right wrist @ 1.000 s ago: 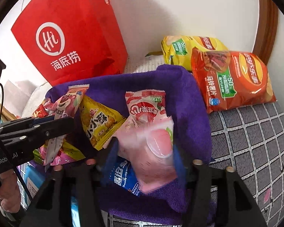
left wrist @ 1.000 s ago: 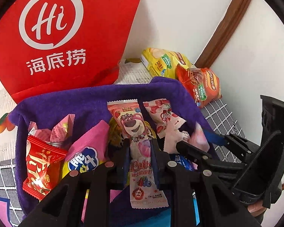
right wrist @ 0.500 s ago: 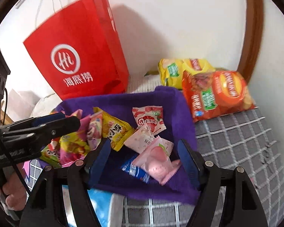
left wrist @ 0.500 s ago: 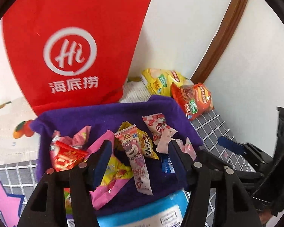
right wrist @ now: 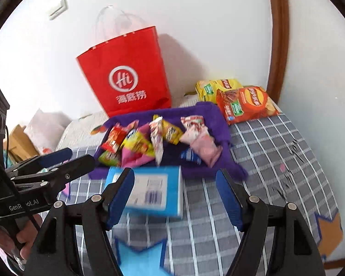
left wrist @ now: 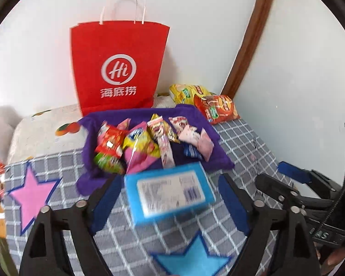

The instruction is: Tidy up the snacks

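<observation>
A purple cloth tray (left wrist: pixel 92 124) holds several snack packs, among them a long bear-print pack (left wrist: pixel 164 147) and a pink pack (left wrist: pixel 204 145). My left gripper (left wrist: pixel 170 202) hangs back from the tray, its jaws opening with nothing pressed between them. A blue box (left wrist: pixel 170 193) lies on the cover below, seen between its fingers. In the right wrist view my right gripper (right wrist: pixel 176 196) also stands apart from the tray (right wrist: pixel 209 110), jaws opening and empty, over the same box (right wrist: pixel 154 191). The pink pack (right wrist: pixel 207 147) rests inside the tray.
A red paper bag (left wrist: pixel 119 69) stands against the wall behind the tray. Yellow (left wrist: pixel 186 93) and orange (left wrist: pixel 220 110) chip bags lie at the back right by a wooden trim. The grey checked cover (right wrist: pixel 276 151) carries star patches. Boxes and clutter sit at far left (right wrist: pixel 20 140).
Both grippers let go of their packs, the left of the long bear-print pack and the right of the pink one. Both pulled back and up from the tray with jaws spreading.
</observation>
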The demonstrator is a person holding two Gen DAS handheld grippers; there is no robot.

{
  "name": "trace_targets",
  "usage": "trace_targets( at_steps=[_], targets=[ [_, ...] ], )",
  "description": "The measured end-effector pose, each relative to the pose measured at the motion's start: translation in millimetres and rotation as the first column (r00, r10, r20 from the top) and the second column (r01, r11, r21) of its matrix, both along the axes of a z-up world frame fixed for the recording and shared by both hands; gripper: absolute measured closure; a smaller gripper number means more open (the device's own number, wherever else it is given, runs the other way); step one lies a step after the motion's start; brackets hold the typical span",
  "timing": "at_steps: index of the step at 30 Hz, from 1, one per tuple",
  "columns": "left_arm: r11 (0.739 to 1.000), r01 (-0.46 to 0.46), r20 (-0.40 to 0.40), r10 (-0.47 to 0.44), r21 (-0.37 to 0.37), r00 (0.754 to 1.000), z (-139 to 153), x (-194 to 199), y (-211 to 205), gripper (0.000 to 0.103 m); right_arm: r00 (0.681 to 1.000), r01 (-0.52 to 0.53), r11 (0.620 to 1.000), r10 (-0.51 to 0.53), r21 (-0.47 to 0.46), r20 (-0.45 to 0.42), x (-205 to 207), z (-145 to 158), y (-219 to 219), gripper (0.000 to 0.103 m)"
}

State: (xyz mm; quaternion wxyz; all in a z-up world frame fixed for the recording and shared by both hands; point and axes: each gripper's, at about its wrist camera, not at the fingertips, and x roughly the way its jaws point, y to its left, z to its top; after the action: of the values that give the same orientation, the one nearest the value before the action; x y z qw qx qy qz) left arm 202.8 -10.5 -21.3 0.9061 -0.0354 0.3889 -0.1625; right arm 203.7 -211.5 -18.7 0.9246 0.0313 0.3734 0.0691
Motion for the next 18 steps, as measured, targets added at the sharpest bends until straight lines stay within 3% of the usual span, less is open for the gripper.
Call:
trace_targets(
  at_steps=[2,7,9,13,18],
  targets=[
    [0.999,-0.031,0.019,0.031,0.026,0.999,3,-25,4,0.013,1.000,-0.008,1.000,0.008,-0.011,0.002,-24,3,4,0.014],
    [0.997,-0.069,0.043,0.067,0.037,0.997,5,-76,10,0.009,1.000,0.006,1.000,-0.006,-0.024,0.022,-82,6,2,0.010],
    [0.996,-0.083,0.053,0.081,0.041,0.995,6,-93,9,0.009,0.999,0.025,0.999,-0.024,-0.028,0.032,-101,5,-3,0.000],
    [0.993,-0.102,0.094,0.097,0.053,0.991,10,-125,5,0.009,0.995,0.077,0.994,-0.071,-0.081,0.072,-133,6,-8,0.000],
    [0.994,-0.107,0.120,0.102,0.036,0.988,10,-153,1,0.009,0.993,0.078,0.994,-0.070,-0.073,0.096,-167,8,-14,0.000]
  ],
)
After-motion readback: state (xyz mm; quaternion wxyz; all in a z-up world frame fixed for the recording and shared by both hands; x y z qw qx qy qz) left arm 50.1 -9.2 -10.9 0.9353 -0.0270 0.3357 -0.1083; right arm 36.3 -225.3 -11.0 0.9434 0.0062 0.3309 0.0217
